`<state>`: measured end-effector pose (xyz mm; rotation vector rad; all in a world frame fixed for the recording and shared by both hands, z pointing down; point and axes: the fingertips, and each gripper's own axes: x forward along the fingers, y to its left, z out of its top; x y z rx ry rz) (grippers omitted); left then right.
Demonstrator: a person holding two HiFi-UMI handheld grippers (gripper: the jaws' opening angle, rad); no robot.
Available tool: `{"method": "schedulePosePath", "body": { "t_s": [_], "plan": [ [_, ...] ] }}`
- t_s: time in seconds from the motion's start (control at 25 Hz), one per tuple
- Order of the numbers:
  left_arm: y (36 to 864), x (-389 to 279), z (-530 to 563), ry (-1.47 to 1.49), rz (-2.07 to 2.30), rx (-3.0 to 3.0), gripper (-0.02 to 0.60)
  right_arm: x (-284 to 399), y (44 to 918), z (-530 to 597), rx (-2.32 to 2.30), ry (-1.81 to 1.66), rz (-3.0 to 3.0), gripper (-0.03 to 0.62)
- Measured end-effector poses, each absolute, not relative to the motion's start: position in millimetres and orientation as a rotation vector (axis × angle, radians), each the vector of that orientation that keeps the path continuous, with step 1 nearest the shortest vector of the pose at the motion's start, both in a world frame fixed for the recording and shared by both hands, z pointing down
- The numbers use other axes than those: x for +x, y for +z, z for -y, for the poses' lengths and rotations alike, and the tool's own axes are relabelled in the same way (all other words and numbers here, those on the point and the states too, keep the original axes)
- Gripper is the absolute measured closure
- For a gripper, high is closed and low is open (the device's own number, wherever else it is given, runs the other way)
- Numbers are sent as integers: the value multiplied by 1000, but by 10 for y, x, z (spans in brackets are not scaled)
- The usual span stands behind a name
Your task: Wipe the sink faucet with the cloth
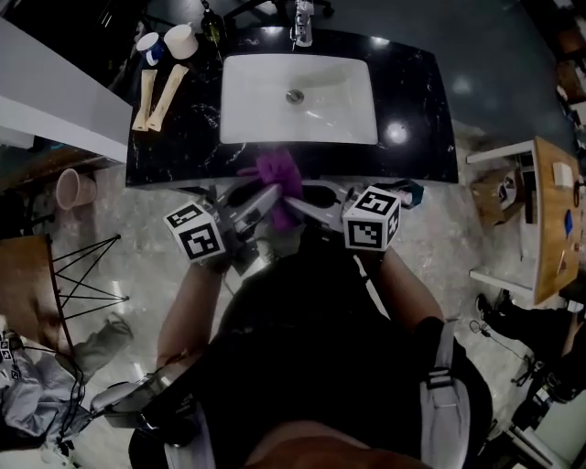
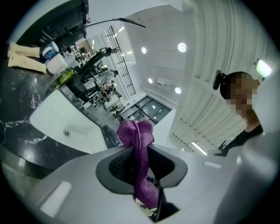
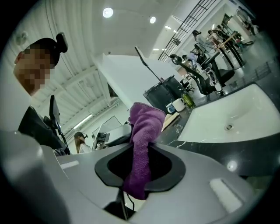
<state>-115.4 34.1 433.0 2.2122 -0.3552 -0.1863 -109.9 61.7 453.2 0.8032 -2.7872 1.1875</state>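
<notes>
Hand-held grippers (image 1: 272, 194) (image 1: 295, 203) on cloth (image 1: 277, 172) before sink (image 1: 252, 105)

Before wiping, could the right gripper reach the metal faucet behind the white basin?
Probably yes: only the white basin separates right gripper and metal faucet, though left gripper also clamps the purple cloth.

Bunched purple cloth (image 1: 277, 174) held aloft; chrome faucet (image 1: 303, 23) upright behind white basin (image 1: 352, 101).

The black marble counter (image 1: 412, 137) before me holds a white sink (image 1: 348, 119), the faucet (image 1: 303, 23) at twelve o'clock, and cups (image 1: 180, 41) and packets (image 1: 157, 96) at ten.
</notes>
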Motion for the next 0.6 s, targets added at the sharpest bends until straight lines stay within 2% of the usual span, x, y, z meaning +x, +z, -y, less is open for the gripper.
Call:
{"method": "schedulePosePath", "body": {
  "t_s": [0.16,0.28,0.48,0.56,0.6],
  "plan": [
    [4306,-1100,-387,-209,345,2194,506,-1017,4493,-683,843,1201,2800,493],
    [4243,-1099,-280,-263,396,2182,509,-896,4427,-621,894,1194,2812,463],
    [4154,-1141,96,-359,536,2165,509,-412,4345,-485,985,1227,2828,464],
    [4142,-1102,237,-366,579,2168,511,-144,4331,-436,1026,1275,2838,507],
    [4138,-1073,300,-362,598,2171,511,-24,4331,-421,1039,1298,2843,582]
  ]
}}
